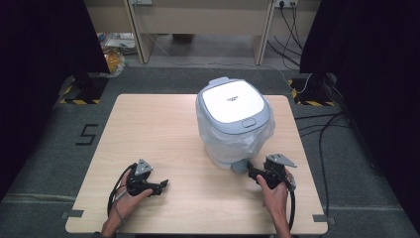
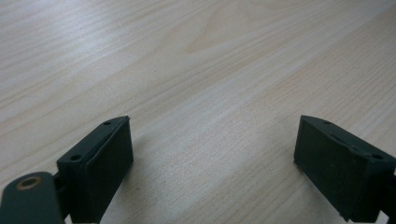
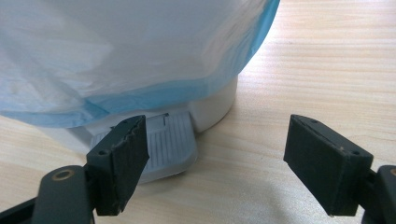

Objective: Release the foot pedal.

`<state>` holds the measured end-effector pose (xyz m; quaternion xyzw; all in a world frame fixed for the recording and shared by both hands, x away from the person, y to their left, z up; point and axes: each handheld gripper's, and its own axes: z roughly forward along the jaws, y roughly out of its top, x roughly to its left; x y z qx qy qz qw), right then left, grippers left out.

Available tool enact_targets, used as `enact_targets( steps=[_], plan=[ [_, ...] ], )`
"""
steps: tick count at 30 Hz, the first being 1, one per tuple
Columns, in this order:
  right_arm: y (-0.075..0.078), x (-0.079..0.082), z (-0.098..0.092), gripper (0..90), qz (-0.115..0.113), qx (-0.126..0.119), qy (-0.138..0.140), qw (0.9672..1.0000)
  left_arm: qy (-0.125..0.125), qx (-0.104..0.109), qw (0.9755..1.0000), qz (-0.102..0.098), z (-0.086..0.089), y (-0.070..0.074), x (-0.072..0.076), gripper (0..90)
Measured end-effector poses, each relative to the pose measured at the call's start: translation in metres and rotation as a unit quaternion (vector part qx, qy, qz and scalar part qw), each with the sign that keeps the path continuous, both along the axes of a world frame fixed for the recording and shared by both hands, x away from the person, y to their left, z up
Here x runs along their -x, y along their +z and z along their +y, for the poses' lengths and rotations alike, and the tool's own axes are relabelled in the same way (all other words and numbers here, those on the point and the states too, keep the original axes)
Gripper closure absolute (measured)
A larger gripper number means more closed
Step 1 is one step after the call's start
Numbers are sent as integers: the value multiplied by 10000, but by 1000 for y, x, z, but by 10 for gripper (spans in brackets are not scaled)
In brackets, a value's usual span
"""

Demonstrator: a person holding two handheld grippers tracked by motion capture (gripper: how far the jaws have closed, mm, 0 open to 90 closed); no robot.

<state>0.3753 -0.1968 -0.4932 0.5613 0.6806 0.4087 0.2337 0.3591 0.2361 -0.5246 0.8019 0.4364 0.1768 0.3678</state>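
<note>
A small white pedal bin [image 1: 233,124] with a grey-rimmed lid stands on the wooden table [image 1: 163,129], right of centre. A translucent bag liner [image 3: 116,56] with a blue edge hangs down over its body. The ribbed grey foot pedal [image 3: 170,142] juts out at the base. My right gripper [image 1: 253,171] is open, held low just in front of the pedal, its left jaw beside it and touching nothing. At the front left of the table my left gripper [image 1: 163,184] is open too, over bare wood [image 2: 210,93], nothing between its jaws.
Beyond the table's far edge lie grey carpet, desk legs and a pile of bags [image 1: 114,52]. Black cables [image 1: 317,124] run over the floor to the right. Dark curtains close in both sides.
</note>
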Motion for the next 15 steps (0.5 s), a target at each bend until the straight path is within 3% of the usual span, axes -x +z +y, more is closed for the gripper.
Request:
enact_targets(
  steps=[15],
  plan=[
    [14,19,-5,171,-228,22,170,9996,-1,-2,10000,-1,0,0,0,107]
  ],
)
